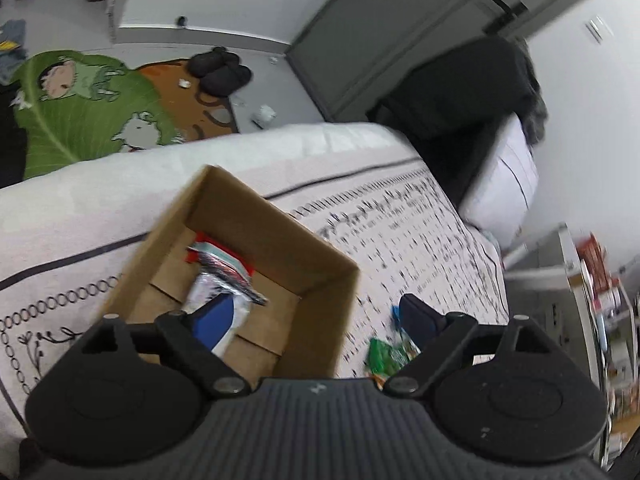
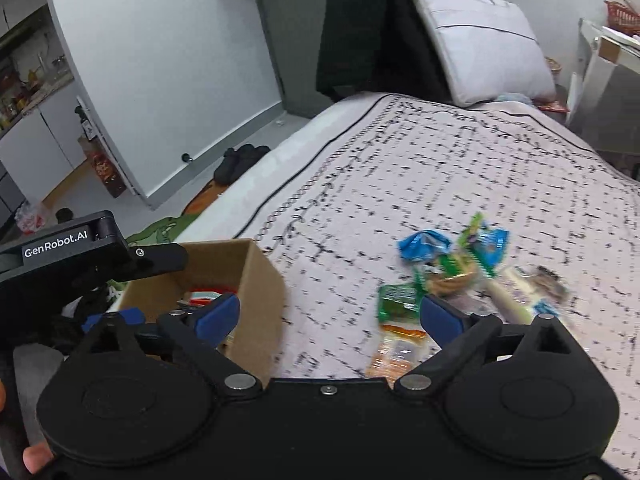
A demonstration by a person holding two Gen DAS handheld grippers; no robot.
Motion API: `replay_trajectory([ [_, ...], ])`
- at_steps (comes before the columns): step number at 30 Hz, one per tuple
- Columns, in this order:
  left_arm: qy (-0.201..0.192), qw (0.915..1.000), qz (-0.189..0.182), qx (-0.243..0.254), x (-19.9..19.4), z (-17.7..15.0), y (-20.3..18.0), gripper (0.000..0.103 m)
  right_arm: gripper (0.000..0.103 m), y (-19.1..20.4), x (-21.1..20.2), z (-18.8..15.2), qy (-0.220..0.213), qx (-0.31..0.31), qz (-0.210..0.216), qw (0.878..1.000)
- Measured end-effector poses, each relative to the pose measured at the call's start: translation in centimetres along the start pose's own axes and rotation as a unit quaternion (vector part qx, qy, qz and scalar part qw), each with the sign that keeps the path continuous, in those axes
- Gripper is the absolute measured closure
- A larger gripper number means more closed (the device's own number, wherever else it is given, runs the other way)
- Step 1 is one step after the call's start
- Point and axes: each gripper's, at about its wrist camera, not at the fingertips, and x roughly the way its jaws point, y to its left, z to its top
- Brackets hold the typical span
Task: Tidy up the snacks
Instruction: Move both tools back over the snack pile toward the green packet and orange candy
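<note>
An open cardboard box (image 1: 280, 236) stands on a patterned bedspread (image 1: 420, 240); snack packets (image 1: 224, 268), red, silver and dark, lie inside it. My left gripper (image 1: 316, 316) is open over the box's near right corner, one blue finger above the box and the other over the bedspread, nothing between them. In the right wrist view the box (image 2: 260, 280) sits at lower left and a loose pile of snacks (image 2: 452, 264) in blue, green and orange wrappers lies on the bedspread to its right. My right gripper (image 2: 330, 312) is open and empty between box and pile. The left gripper's body (image 2: 80, 248) shows at the left.
The bed's edge drops to a floor with a green cartoon rug (image 1: 92, 116) and dark slippers (image 1: 220, 68). A pillow (image 2: 480, 36) and dark clothing (image 2: 368, 28) lie at the bed's head. Shelving (image 1: 592, 300) stands on the right. A green packet (image 1: 386, 354) lies near the left gripper.
</note>
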Motion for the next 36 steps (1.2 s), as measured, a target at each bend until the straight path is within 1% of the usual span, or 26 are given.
replay_trajectory([
  [8,0.006,0.9988,-0.003,0.049,0.4,-1.8,-2.6,0.013,0.003,-3.4,-1.5,-0.9,-0.009,0.018,-0.008,1.0],
  [9,0.005,0.9985,-0.003,0.054,0.4,-2.0,-3.0,0.013,0.001,-3.8,-1.7,-1.0,-0.012,0.021,-0.011,1.0],
  [13,0.008,0.9969,-0.01,0.077,0.4,-3.0,-4.5,0.013,0.0,-5.3,-2.4,-1.4,-0.021,0.022,-0.025,0.999],
  [16,0.01,0.9947,-0.017,0.101,0.4,-3.9,-5.7,0.013,0.0,-6.6,-2.9,-1.5,-0.027,0.025,-0.032,0.999],
  [20,0.02,0.9898,-0.016,0.14,1.0,-5.3,-7.4,0.013,0.0,-8.4,-3.2,-1.7,-0.028,0.033,-0.04,0.998],
  [25,0.026,0.9831,-0.015,0.181,1.5,-7.0,-9.0,0.013,0.0,-10.3,-3.0,-2.3,-0.016,0.044,-0.032,0.998],
  [27,0.032,0.9803,-0.017,0.194,1.8,-7.8,-9.5,0.013,0.001,-11.2,-2.7,-2.8,-0.01,0.06,-0.024,0.998],
  [29,0.038,0.9793,-0.02,0.198,2.1,-8.3,-9.8,0.013,0.001,-12.2,-2.4,-3.4,-0.007,0.079,-0.014,0.997],
  [32,0.047,0.978,-0.021,0.202,2.6,-9.0,-10.0,0.013,0.001,-13.0,-2.0,-4.4,-0.006,0.085,-0.006,0.996],
  [36,0.05,0.9752,-0.013,0.215,3.3,-9.9,-10.3,0.013,0.001,-14.0,-1.1,-5.9,0.006,0.099,-0.012,0.995],
])
